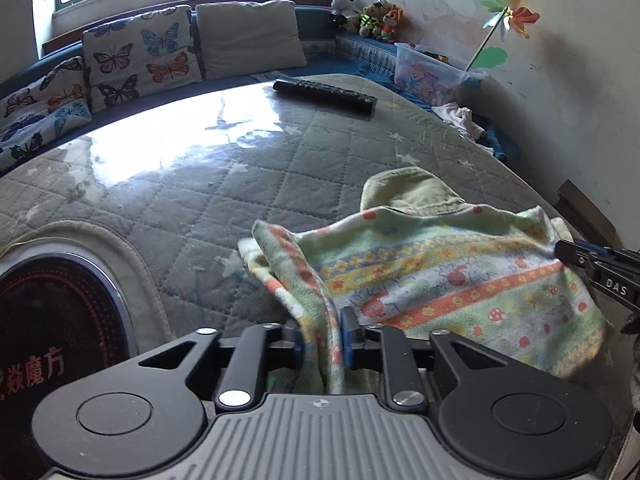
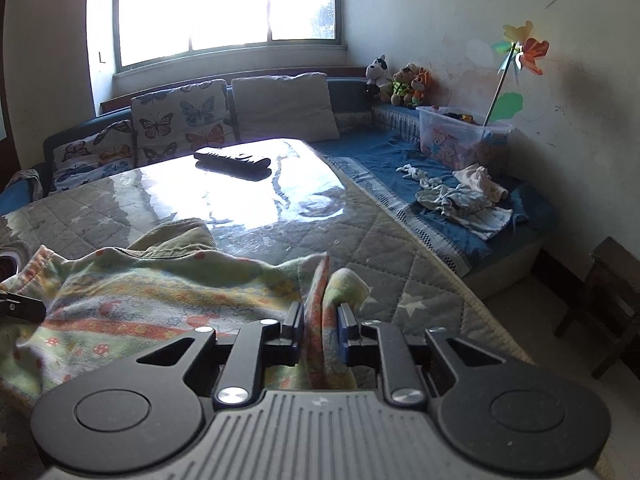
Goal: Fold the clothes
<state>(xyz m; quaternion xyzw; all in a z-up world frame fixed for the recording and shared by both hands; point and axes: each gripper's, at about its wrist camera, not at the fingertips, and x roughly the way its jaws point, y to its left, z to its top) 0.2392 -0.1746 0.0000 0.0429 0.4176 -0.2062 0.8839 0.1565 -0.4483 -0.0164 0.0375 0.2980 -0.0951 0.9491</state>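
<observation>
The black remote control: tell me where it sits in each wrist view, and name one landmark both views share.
Left wrist view: the black remote control lies top centre, at the far end of the quilted table cover, in front of the plain cushion.
Right wrist view: it lies left of centre, on the glare patch, below the butterfly cushion.
Shared landmark: the pinwheel against the right wall.

Left claw (image 1: 320, 338) and right claw (image 2: 319, 330) each pinch a bunched cloth edge (image 1: 320, 312), fingers nearly closed.
</observation>
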